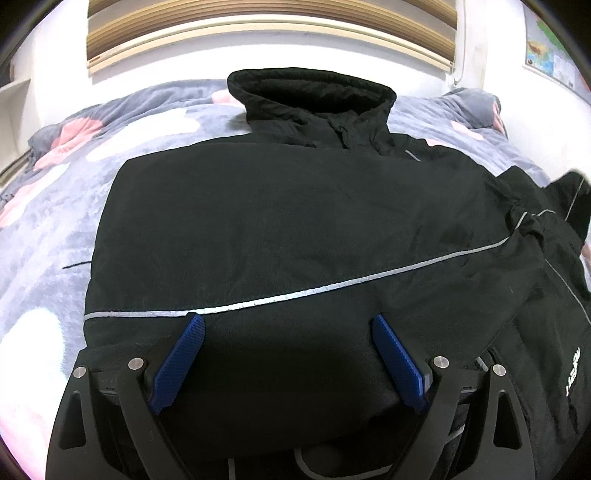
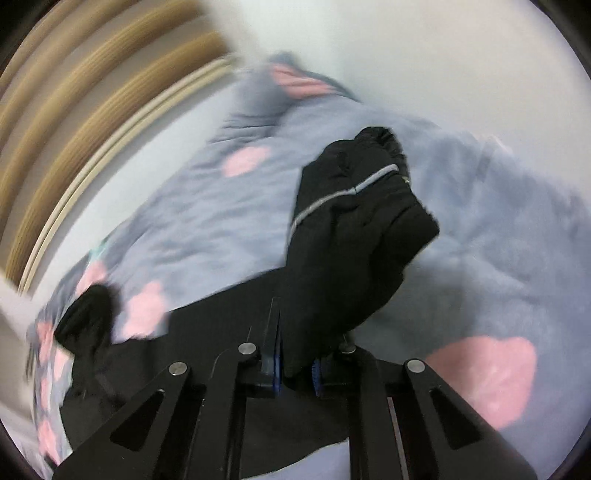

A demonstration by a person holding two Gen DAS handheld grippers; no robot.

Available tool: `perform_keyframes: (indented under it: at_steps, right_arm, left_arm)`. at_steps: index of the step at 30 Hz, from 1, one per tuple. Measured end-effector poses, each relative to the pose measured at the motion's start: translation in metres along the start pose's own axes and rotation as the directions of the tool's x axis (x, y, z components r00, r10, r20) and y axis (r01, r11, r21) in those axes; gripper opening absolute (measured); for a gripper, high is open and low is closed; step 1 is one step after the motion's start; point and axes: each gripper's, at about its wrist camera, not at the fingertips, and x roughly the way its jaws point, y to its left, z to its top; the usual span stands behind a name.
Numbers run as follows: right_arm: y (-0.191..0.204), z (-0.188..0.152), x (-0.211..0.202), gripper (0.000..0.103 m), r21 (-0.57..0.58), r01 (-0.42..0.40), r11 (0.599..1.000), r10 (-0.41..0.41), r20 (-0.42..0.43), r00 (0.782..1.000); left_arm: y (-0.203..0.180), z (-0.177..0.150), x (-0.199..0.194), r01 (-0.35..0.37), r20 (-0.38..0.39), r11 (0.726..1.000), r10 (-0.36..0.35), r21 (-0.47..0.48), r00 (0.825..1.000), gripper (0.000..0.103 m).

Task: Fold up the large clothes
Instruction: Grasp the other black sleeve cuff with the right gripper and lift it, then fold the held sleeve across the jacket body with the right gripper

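While the right gripper (image 2: pixel 295 369) clamps the jacket (image 1: pixel 280 229) sleeve (image 2: pixel 351 236), it should carry it flat across the body; the left gripper (image 1: pixel 288 354) rests spread wide.

Bedroom, floral blanket (image 1: pixel 55 206) on bed, window blinds (image 1: pixel 269 22)

Bed with grey blanket (image 1: pixel 55 229), pink and white blotches; striped wooden headboard (image 1: pixel 273 22) behind, white wall (image 1: pixel 491 66), map poster (image 1: pixel 550 51) at right.
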Motion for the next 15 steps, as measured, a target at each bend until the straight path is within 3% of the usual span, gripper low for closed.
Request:
perform_keyframes:
  at_steps: [4,8,15]
  right_arm:
    - [0.086,-0.008,-0.050,0.016,-0.185,-0.039,0.982,0.050,0.056,0.997]
    - [0.174,-0.023,-0.087,0.016,-0.319,-0.115,0.941,0.148,0.080,0.986]
    - [0.308,-0.085,-0.101,0.016,-0.516,-0.204,0.832,0.230,-0.013,0.973]
  left_arm:
    - [0.001,0.009,-0.012,0.026,-0.043,1.000,-0.026,-0.002,0.999,0.093]
    - [-0.006,0.015,-0.064,0.139,-0.013,0.990,-0.139,-0.008,0.990,0.093]
    - [-0.009,0.024,-0.142,0.100,0.047,0.994,-0.102,0.038,0.994,0.093]
